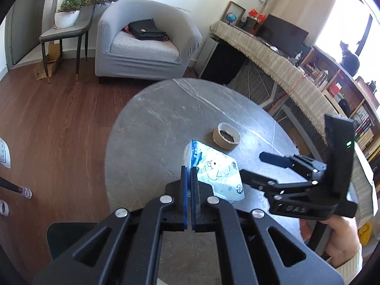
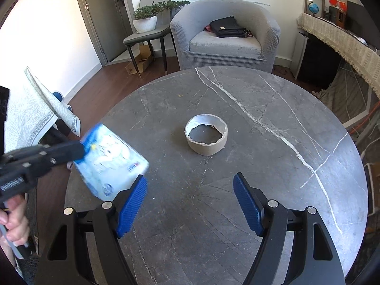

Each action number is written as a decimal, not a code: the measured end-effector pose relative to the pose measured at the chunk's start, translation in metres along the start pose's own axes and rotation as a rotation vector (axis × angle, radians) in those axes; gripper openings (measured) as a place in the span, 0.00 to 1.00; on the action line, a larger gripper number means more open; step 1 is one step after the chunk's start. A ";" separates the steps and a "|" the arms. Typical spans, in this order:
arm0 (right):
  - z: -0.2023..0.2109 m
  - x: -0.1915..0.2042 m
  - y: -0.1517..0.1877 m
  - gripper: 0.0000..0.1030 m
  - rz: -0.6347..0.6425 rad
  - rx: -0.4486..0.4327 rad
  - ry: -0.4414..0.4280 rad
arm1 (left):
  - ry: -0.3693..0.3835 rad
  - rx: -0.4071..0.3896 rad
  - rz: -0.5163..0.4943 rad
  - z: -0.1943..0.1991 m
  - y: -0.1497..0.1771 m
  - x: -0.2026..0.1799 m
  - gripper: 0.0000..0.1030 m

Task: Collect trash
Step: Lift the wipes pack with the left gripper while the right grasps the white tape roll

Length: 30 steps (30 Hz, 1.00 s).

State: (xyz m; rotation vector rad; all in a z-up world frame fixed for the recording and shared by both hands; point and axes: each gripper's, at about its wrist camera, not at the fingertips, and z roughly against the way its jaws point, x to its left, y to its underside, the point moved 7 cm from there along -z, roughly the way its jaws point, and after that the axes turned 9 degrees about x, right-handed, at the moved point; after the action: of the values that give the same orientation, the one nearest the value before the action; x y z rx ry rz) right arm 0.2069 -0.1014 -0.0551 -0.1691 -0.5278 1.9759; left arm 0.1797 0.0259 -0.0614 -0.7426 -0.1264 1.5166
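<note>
My left gripper (image 1: 189,169) is shut on the edge of a white and blue tissue packet (image 1: 218,175), which hangs lifted above the round grey stone table (image 1: 152,128). In the right wrist view the same packet (image 2: 111,161) is blurred at the left, pinched by the left gripper (image 2: 82,152). An empty cardboard tape roll (image 2: 206,135) lies near the table's middle, also seen as a tape roll (image 1: 226,136) beyond the packet. My right gripper (image 2: 190,187) stands open over the table with nothing between its fingers, short of the roll; it shows as the right gripper (image 1: 250,165) beside the packet.
A grey armchair (image 2: 225,35) with a black bag (image 2: 226,27) stands behind the table. A chair bearing a potted plant (image 2: 148,16) is at the back left. A cloth-covered desk (image 1: 273,57) and bookshelves (image 1: 363,123) run along the right. Wooden floor (image 1: 52,118) lies left of the table.
</note>
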 end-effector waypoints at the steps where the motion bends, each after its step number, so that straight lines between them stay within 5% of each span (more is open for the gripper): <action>1: -0.003 0.002 -0.001 0.74 0.004 0.005 0.005 | 0.003 -0.010 0.008 0.005 -0.002 0.002 0.02; 17: -0.038 -0.008 -0.033 0.74 0.004 0.047 0.094 | -0.098 -0.035 0.053 0.043 0.002 0.051 0.03; 30: -0.048 -0.015 -0.047 0.58 -0.040 0.027 0.134 | -0.156 -0.023 0.077 0.061 0.015 0.079 0.03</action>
State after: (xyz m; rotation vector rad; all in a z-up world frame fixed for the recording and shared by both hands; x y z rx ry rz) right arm 0.2685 -0.0833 -0.0794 -0.2701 -0.4148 1.9161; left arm 0.1431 0.1194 -0.0504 -0.6537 -0.2349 1.6489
